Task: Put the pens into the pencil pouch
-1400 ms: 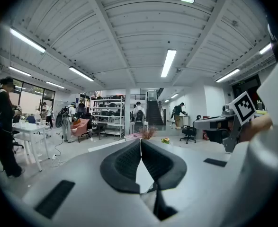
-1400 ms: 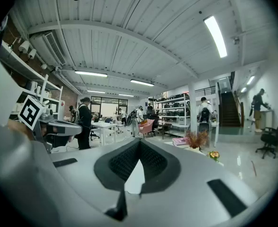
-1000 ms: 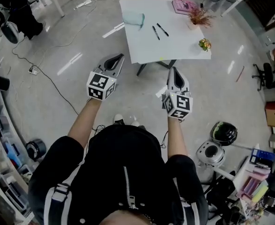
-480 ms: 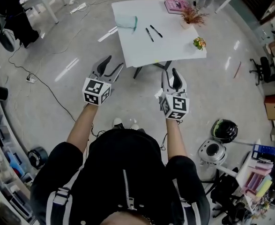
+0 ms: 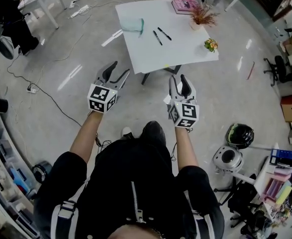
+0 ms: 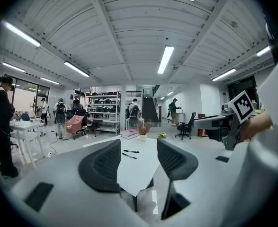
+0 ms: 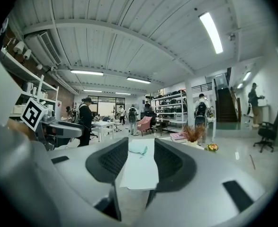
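A white table [image 5: 178,54] stands ahead of me on the grey floor. On it lie a teal pencil pouch [image 5: 132,25] and two black pens [image 5: 157,38], [image 5: 164,33] side by side. Both grippers hang in the air short of the table's near edge. My left gripper [image 5: 120,68] is open and empty; its view frames the pens [image 6: 130,152] far off between its jaws. My right gripper [image 5: 178,78] is opening with nothing between its jaws; in its view the pouch [image 7: 138,149] lies on the table [image 7: 139,174].
A pink book [image 5: 184,4], a dried plant [image 5: 202,18] and a small flower pot [image 5: 211,45] sit along the table's far and right sides. Two helmets [image 5: 239,136], [image 5: 228,158] lie on the floor at right. A cable [image 5: 51,91] crosses the floor at left.
Both grippers were shut a second ago and now stand open. The table has shifted slightly left in the head view, and a shoe has come forward below the grippers.
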Available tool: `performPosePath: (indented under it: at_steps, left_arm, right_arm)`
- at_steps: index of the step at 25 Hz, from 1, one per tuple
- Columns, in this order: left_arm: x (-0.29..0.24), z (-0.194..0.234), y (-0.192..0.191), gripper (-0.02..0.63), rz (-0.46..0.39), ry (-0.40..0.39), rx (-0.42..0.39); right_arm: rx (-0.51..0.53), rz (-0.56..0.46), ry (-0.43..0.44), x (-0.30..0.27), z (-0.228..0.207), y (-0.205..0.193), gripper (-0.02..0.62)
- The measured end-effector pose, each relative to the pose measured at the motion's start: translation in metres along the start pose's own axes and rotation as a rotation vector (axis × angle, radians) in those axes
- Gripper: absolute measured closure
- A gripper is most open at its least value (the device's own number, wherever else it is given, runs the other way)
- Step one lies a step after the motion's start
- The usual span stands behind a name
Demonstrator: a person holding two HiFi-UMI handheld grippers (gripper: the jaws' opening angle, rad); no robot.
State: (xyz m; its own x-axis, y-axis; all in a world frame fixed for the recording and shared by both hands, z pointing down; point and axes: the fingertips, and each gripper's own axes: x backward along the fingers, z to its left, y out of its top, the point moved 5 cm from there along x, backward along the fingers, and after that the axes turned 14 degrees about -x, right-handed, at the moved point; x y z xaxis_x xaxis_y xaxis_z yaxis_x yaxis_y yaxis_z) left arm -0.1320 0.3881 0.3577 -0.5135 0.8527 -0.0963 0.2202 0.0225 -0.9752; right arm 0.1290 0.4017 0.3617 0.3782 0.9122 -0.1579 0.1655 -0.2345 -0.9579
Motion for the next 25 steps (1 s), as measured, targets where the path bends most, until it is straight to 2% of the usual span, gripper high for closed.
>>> performPosePath:
  at_steps: [13,25]
  left_arm:
    - [-0.044,0.021,-0.008,0.365,0.006,-0.031,0.016]
    - [-0.156,0.071,-0.015,0.365,0.042,-0.016,0.039]
  right_arm:
    - [0.001,0.017,-0.013,-0.041,-0.010,0.002,0.433]
    - [-0.009,0.048,0.005,-0.155,-0.066,0.027,0.433]
